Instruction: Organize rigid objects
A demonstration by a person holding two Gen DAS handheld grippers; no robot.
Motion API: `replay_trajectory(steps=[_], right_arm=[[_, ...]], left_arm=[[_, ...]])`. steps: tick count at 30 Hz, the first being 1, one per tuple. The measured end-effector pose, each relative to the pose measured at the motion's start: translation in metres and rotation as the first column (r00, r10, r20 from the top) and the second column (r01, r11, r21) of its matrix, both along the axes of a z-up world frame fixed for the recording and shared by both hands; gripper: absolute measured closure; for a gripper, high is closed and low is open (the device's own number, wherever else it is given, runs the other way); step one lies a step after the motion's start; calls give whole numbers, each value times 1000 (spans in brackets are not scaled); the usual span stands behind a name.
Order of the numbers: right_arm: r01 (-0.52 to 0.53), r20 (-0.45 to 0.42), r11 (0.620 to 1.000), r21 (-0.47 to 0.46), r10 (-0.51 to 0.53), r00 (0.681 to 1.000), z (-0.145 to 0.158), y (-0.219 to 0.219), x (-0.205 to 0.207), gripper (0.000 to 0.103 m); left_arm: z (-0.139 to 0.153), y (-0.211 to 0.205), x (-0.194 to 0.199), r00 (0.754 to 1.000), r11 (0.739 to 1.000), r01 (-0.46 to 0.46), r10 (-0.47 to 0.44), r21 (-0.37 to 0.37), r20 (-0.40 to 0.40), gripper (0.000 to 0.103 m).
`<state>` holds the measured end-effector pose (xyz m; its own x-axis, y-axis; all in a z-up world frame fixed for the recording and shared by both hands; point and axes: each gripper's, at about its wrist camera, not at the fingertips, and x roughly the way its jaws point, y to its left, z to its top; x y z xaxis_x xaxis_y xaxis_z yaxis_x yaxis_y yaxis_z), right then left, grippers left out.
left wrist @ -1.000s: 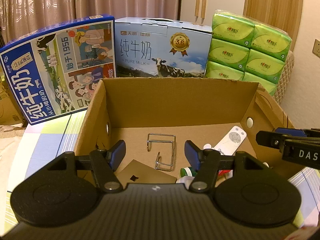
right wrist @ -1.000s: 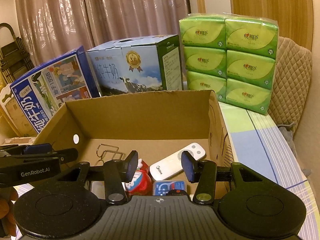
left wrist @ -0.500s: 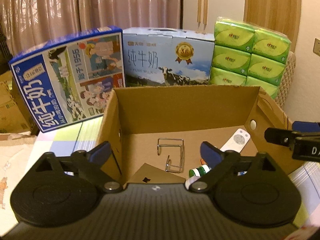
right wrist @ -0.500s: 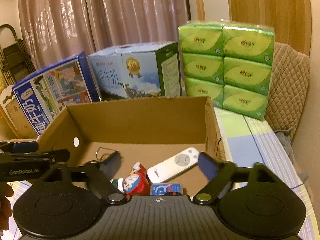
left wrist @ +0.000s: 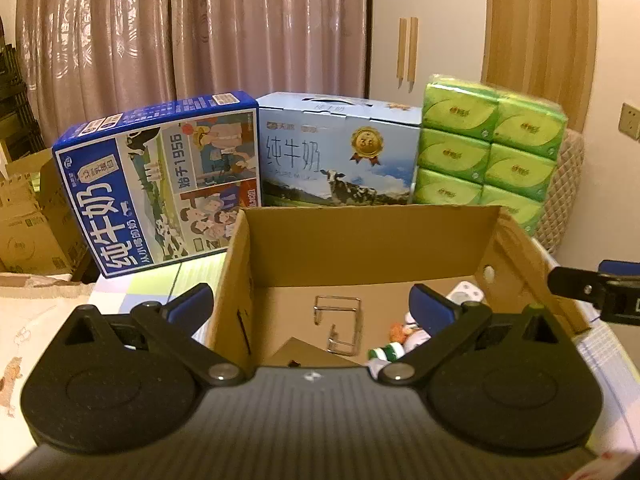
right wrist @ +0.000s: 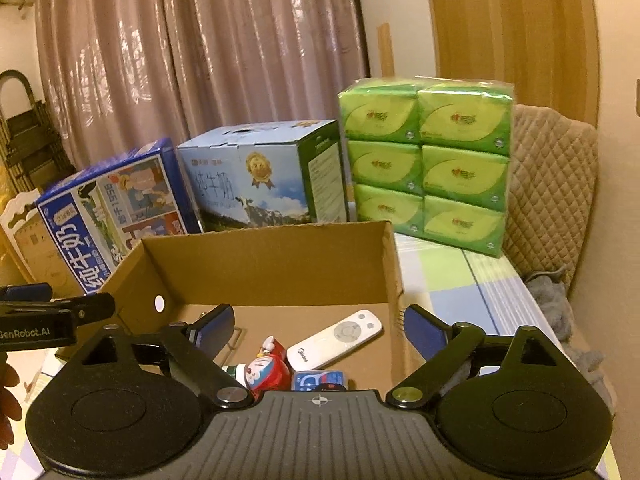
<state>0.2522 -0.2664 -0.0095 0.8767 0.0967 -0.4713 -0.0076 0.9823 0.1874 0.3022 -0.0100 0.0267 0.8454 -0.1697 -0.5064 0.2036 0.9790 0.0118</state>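
Cardboard box [right wrist: 264, 268] before me holds a Midea-marked white remote [right wrist: 334, 338], a wire rack [left wrist: 340, 328] and a Doraemon figure [right wrist: 266, 372]; my left gripper [left wrist: 310, 306] and right gripper [right wrist: 318, 326] both gape, empty.

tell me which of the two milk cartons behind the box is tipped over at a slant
The dark blue milk carton on the left: it leans at a slant, while the light blue cow carton beside it stands square.
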Motion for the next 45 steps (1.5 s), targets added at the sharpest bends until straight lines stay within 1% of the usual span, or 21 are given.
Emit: replay_trajectory(steps=[3,8,12,16,19,24,28,31,35,41,45], right_arm=[[6,-1,1000,9,-6,1000,4,0,-11,14],[-15,-27,1000,-6,15,1000,8,5,-30,14],[-16,-50,1000,-15,15,999,14,7,-49,14],[-20,-58,1000,-23,19,998,25,10,-74,14],[-28,-64,999,-32,26,998,35,14,-96,14],[-36,-62,999,-33,34,997,54,18,-136,14],[-38,-58,998,-40,36,998,69,17,-166,14],[-40,-50,998,-50,38,998,79,17,-188,14],[-33,-49,999,-39,31,998,84,16,-219,14],[-36,-55,998,-50,33,998,86,14,-257,14],[-24,-65,1000,-19,22,998,82,10,-282,14]], left_arm=[[2,0,-14,1000,1000,-8,8,-5,5,1],[4,7,-43,999,999,-42,42,-1,-6,1],[6,15,-69,996,996,-82,83,25,-32,1],[17,25,-100,994,995,-96,95,-8,-55,1],[32,28,-125,993,995,-104,103,-11,-54,1],[59,29,-169,995,995,-102,102,-19,-18,1],[76,31,-202,996,994,-94,95,-48,0,1],[86,33,-228,995,993,-99,100,-56,16,1],[94,37,-258,994,991,-108,110,-74,22,1],[97,32,-292,995,993,-99,100,-60,22,1],[96,26,-310,995,994,-93,94,-53,19,1]])
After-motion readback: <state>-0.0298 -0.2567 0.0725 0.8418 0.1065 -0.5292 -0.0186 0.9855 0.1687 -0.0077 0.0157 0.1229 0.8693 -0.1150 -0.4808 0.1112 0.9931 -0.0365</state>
